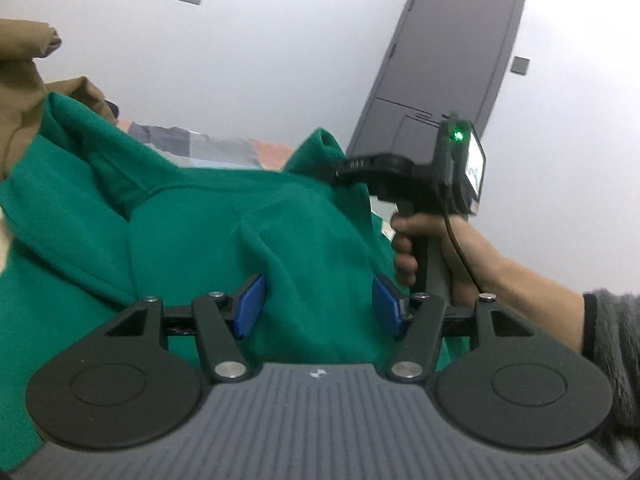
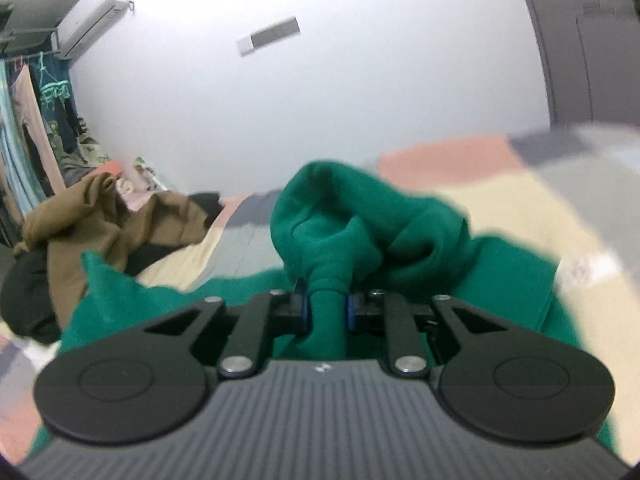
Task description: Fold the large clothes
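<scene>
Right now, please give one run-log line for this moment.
stage: gathering | left gripper: open around green garment | right gripper: shut on green garment | brown garment: aside

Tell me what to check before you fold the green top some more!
1. Right gripper pinching a bunch of the green top: ok.
2. Left gripper holding cloth: not ok, its pads stand apart with cloth between them.
3. Top lying flat: not ok, it is bunched up.
4. Brown garment clear of the top: cannot tell.
5. Bare bed cover beyond the top: ok.
</scene>
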